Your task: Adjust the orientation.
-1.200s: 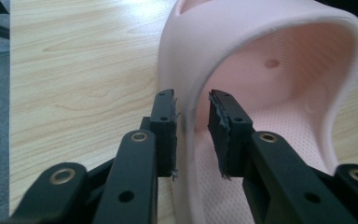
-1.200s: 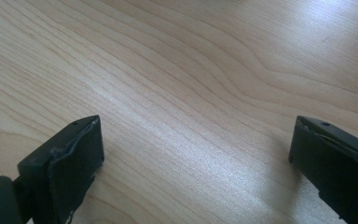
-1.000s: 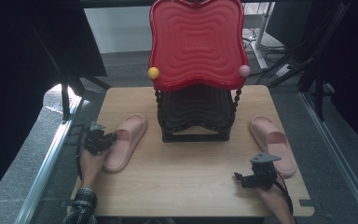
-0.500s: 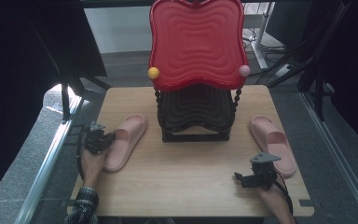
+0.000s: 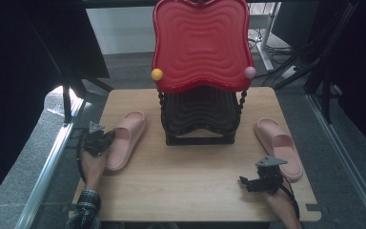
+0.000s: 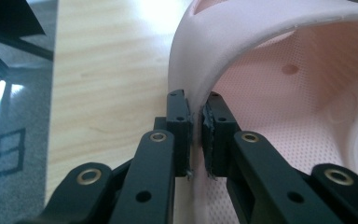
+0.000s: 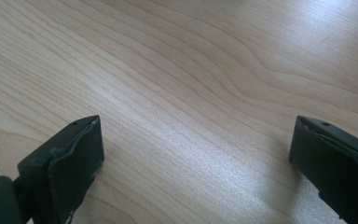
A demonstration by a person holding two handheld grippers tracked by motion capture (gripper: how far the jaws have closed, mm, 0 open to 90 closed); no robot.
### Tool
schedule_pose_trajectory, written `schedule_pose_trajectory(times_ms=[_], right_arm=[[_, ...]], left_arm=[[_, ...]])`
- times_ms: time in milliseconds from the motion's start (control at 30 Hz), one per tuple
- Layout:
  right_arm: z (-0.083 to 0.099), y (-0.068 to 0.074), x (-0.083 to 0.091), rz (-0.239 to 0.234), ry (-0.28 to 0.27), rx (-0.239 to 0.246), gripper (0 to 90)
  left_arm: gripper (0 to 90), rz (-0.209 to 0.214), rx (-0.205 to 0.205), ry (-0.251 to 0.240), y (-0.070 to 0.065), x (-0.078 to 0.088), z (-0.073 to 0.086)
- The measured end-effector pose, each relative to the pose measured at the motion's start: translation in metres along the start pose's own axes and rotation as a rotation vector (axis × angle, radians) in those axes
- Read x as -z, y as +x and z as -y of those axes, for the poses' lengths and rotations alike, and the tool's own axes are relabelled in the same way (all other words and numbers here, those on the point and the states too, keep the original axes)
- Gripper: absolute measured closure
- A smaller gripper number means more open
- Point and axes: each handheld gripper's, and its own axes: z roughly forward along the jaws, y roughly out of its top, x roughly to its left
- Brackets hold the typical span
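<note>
Where the tabletop (image 5: 186, 176) meets its left edge, the left gripper (image 5: 96, 141) has its jaws clenched on the strap of a pink slipper (image 5: 125, 140); they have just been closing, with that strap between them. Seen from the left gripper view, the two black pads (image 6: 179, 122) pinch the thin side wall of the strap (image 6: 191, 70) where it rises from the sole, one pad outside it and one inside, over the dotted footbed. This slipper lies near the left edge of the tabletop, about halfway along it, with its toe pointing towards the far side and slightly inward. A second pink slipper (image 5: 279, 148) lies near the right edge, well apart from the first. Between the two, towards the far edge, stands a black tiered rack (image 5: 200, 117) with a red wavy tray (image 5: 202, 43) as its top tier, a yellow knob (image 5: 157, 74) and a pink knob (image 5: 250, 72) at that tray's corners. Close to the near right corner, the right gripper (image 5: 248, 183) sits released, its jaws wide apart over bare wood, just beside the second slipper's heel without touching it.
</note>
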Motion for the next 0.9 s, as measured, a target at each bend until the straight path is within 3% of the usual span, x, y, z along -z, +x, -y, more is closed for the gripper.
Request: schedule_pose_trajectory(times_ms=[567, 900], right_arm=[[0.000, 0.000, 0.000, 0.000, 0.000, 0.000, 2.9], [0.000, 0.000, 0.000, -0.001, 0.000, -0.003, 2.9]], left_arm=[[82.7, -0.032, 0.062, -0.178, -0.002, 0.021, -0.025], [83.0, -0.064, 0.051, -0.287, -0.007, 0.028, -0.043]])
